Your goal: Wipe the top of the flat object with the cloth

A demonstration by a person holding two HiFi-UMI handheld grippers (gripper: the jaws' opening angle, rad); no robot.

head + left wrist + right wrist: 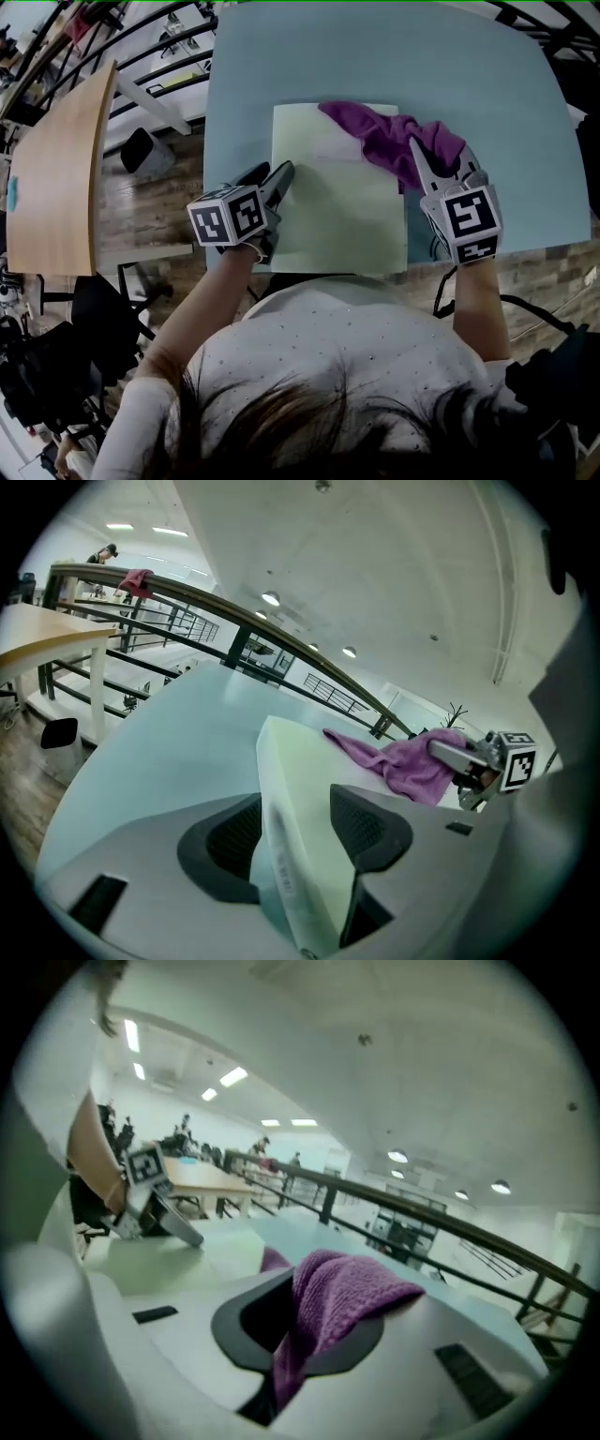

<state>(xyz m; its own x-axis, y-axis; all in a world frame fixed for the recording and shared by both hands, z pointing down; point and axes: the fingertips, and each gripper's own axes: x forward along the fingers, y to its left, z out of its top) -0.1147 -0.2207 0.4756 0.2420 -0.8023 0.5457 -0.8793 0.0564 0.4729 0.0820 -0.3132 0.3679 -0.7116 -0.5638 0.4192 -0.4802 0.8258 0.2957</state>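
A person leans over a light blue desk (281, 56), seen from above. At far left, apart from it, stands a wooden table (56, 169).

The left gripper (278, 176) sits at the left edge of the flat object (337, 206). In the left gripper view its jaws are closed on that edge, one jaw above the slab and one below.

The flat object is a pale green rectangular slab with a plain, smooth top and a visible thickness at its side. It lies in the near middle of the desk, with its near edge about level with the desk's near edge. A narrow strip of desk shows along its left side.

A purple cloth (389, 141) lies bunched on the slab's far right corner and spills over the right edge onto the desk.

The right gripper (436, 159) comes in from the near right. In the right gripper view its jaws are clamped on a fold of the cloth.

A wide band of blue desk stretches beyond the slab's far edge and to its right.
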